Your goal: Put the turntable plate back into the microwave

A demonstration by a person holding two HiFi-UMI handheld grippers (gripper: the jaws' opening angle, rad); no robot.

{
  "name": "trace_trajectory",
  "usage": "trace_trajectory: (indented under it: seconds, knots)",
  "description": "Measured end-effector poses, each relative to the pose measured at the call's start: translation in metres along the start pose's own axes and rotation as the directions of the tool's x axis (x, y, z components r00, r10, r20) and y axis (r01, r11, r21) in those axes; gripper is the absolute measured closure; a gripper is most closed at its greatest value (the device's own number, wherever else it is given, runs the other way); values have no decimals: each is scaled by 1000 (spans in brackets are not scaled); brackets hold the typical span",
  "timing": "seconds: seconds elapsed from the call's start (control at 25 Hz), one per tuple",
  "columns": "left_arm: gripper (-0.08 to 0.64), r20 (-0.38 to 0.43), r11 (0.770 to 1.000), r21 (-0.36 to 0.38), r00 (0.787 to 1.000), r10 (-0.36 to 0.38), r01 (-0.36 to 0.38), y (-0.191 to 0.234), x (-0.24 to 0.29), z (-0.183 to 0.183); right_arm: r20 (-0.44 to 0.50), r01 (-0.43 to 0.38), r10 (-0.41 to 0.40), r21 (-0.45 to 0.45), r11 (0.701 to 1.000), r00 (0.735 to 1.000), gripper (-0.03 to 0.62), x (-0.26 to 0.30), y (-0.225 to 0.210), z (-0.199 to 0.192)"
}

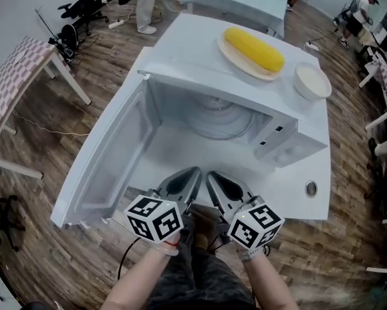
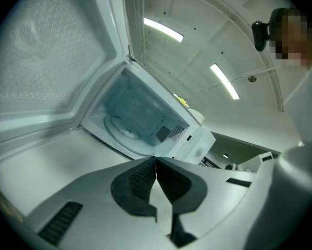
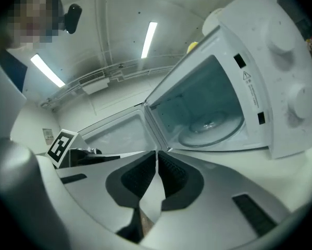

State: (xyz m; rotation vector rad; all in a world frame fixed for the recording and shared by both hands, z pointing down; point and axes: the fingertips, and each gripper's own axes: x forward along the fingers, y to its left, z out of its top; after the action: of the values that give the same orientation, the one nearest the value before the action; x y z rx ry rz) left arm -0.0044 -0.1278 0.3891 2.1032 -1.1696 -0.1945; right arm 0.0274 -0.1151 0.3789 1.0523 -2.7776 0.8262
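Wood-floor room, white counter (image 1: 280, 196). Left gripper (image 1: 194, 171) and right gripper (image 1: 210, 174) are both closed on nothing, side by side at the counter's near edge, facing the microwave (image 1: 290, 144). Its door (image 1: 106, 166) is swung open to the left. The turntable plate (image 1: 220, 120) lies inside on the cavity floor. On top: corn (image 1: 254, 49) on a dish (image 1: 234, 58), with a bowl (image 1: 312, 81) beside it.

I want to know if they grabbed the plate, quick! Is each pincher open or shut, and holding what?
Left gripper: shut, holding nothing.
Right gripper: shut, holding nothing.
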Motion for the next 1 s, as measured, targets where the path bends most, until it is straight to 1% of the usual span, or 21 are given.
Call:
trace_trajectory:
  seconds: [0.08, 0.24, 0.4, 0.52, 0.68, 0.84, 1.0]
  knots:
    - [545, -1, 1000, 21, 1000, -7, 7, -10, -5, -1, 5, -11, 11, -36, 999, 1000, 561, -9, 10, 1]
    - [545, -9, 998, 62, 1000, -25, 26, -29, -17, -2, 8, -20, 21, -62, 998, 1000, 563, -25, 26, -1]
    - [545, -15, 994, 100, 999, -37, 38, -47, -31, -3, 18, -19, 22, -142, 990, 1000, 563, -41, 43, 2]
    - [545, -30, 988, 142, 998, -56, 59, -62, -37, -2, 19, 0, 4, -191, 982, 1000, 563, -54, 53, 7]
    - [545, -47, 979, 188, 996, -77, 84, -83, -45, -1, 14, 1, 1, -198, 980, 1000, 563, -70, 63, 14]
    - [545, -51, 976, 195, 995, -88, 96, -99, -55, -6, 11, 1, 1, -196, 981, 1000, 563, -86, 72, 15]
    - [545, -57, 978, 189, 995, -77, 86, -107, -63, -13, -3, -10, 9, -166, 986, 1000, 566, -97, 78, 11]
